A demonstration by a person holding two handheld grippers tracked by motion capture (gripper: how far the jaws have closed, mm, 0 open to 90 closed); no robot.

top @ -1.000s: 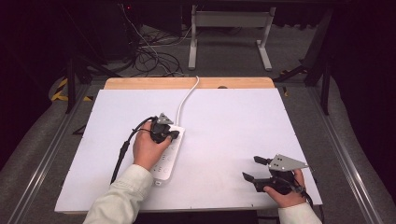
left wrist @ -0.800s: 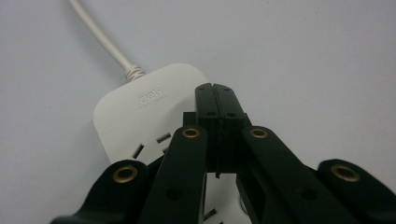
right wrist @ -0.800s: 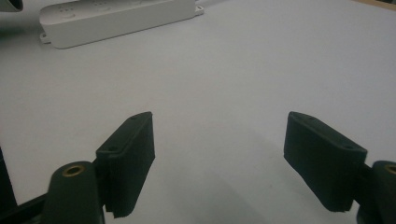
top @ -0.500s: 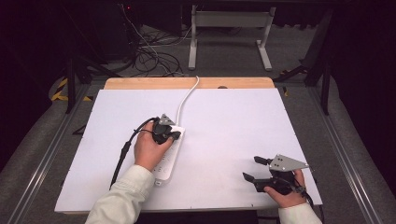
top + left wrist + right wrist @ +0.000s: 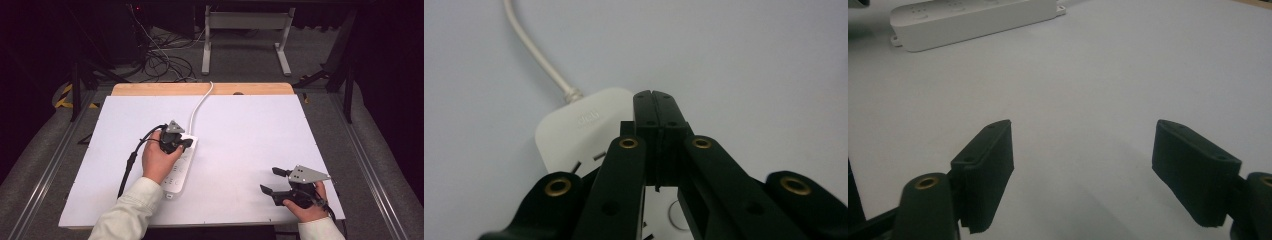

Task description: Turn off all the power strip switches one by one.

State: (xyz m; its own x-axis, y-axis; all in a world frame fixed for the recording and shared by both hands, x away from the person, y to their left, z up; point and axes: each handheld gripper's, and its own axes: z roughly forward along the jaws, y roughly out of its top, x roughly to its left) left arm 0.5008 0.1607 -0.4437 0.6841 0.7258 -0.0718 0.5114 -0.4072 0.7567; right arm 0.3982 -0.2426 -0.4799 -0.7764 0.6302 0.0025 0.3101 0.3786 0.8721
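Power strip (image 5: 180, 167) blocks table (image 5: 250, 130) left; right half open.

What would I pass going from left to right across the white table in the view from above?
Black cable → person's left hand with closed black tongs over the long white plastic power strip → bare white tabletop → open black tongs in the right hand.

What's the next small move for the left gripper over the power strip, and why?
Probably press the left gripper straight down. Its jaws are shut and sit over the cord end of the power strip, where a switch may be. The right gripper rests open, apart.
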